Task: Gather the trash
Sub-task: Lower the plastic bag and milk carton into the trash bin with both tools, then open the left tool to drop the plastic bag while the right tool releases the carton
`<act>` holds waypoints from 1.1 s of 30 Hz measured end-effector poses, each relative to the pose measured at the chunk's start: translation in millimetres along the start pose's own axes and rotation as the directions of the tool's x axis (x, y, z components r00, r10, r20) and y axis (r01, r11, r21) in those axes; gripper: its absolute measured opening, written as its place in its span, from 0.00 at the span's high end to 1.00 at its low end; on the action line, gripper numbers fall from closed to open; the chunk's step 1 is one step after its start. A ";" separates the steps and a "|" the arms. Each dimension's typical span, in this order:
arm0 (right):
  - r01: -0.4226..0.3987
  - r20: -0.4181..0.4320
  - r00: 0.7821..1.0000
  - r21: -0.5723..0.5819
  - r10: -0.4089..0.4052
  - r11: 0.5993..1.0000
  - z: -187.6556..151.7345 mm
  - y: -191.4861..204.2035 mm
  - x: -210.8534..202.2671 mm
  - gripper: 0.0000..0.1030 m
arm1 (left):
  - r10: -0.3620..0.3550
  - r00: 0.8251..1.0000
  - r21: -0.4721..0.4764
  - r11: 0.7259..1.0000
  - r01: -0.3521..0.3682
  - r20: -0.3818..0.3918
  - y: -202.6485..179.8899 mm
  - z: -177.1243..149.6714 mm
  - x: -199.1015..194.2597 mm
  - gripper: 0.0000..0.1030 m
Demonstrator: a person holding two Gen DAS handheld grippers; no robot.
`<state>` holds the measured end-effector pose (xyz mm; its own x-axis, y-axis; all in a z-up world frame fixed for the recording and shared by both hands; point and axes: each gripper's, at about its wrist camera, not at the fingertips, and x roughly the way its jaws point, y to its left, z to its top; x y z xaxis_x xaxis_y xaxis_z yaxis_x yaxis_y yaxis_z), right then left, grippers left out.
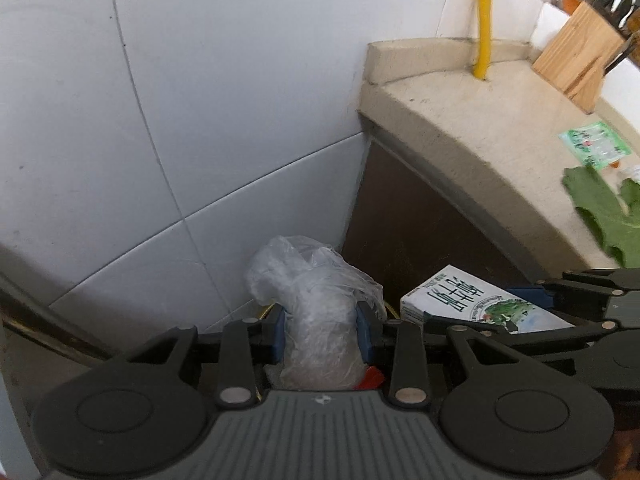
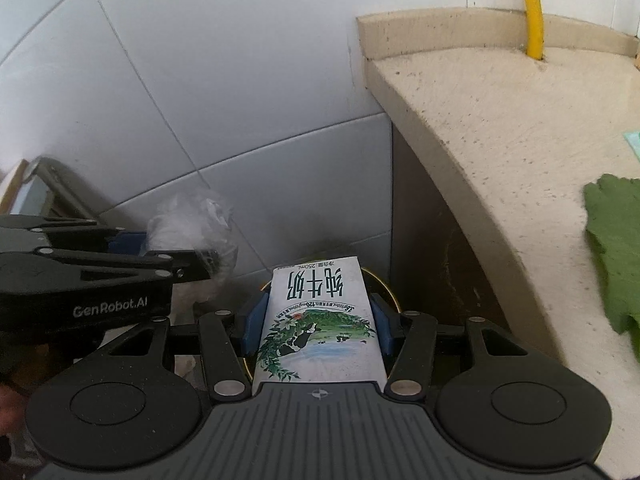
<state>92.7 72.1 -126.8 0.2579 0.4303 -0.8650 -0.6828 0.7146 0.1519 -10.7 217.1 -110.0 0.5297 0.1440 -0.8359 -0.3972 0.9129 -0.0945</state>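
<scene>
The white tiled wall and the beige table meet in a corner, and both pairs of tongs are tipped steeply down into the gap beside the table's end, so what the coming move turns on is what lies straight beneath them; a curved yellowish rim peeps out just past the carton's far end, which I take for the mouth of a bin, though little of it shows; the two loads hang side by side, near but apart, the left one closer to the wall; the right tongs are clamped fairly wide on the milk carton, pads on its two narrow sides, its long axis running along the fingers and pointing forward and down at that rim; the left tongs are closed narrower on the crumpled clear plastic bag, which stands out beyond the pads as a loose, upright lump with no firm axis; the right load looks nearer the rim; a green leaf and a green wrapper lie on the table, not yet collected.
</scene>
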 end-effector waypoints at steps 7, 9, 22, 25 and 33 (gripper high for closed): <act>0.021 -0.030 0.999 0.043 -0.019 0.999 5.0 -8.0 23.0 0.41 | 0.001 1.000 -0.005 1.000 -0.001 -0.026 0.6 6.7 10.4 0.68; 0.023 -0.033 0.999 0.051 -0.021 0.998 5.9 -9.1 26.8 0.41 | 0.006 1.000 -0.005 1.000 -0.006 -0.031 1.2 8.3 12.2 0.68; 0.025 -0.052 0.998 0.082 -0.020 0.996 10.3 -9.8 43.5 0.41 | -0.004 0.997 -0.053 0.999 -0.001 -0.079 8.0 11.1 21.5 0.60; 0.027 -0.048 0.999 0.087 -0.023 0.996 12.5 -11.2 44.8 0.41 | 0.003 0.996 -0.055 0.998 -0.007 -0.088 7.9 11.7 24.0 0.57; 0.034 -0.046 0.999 0.107 -0.029 0.994 11.2 -18.8 43.7 0.39 | -0.001 0.995 -0.047 0.999 -0.004 -0.096 7.7 12.0 26.2 0.54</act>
<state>124.5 83.6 -162.1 0.2458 0.3835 -0.8902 -0.5967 0.7836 0.1728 9.1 232.5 -126.2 0.4559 0.1059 -0.8837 -0.4336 0.8936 -0.1166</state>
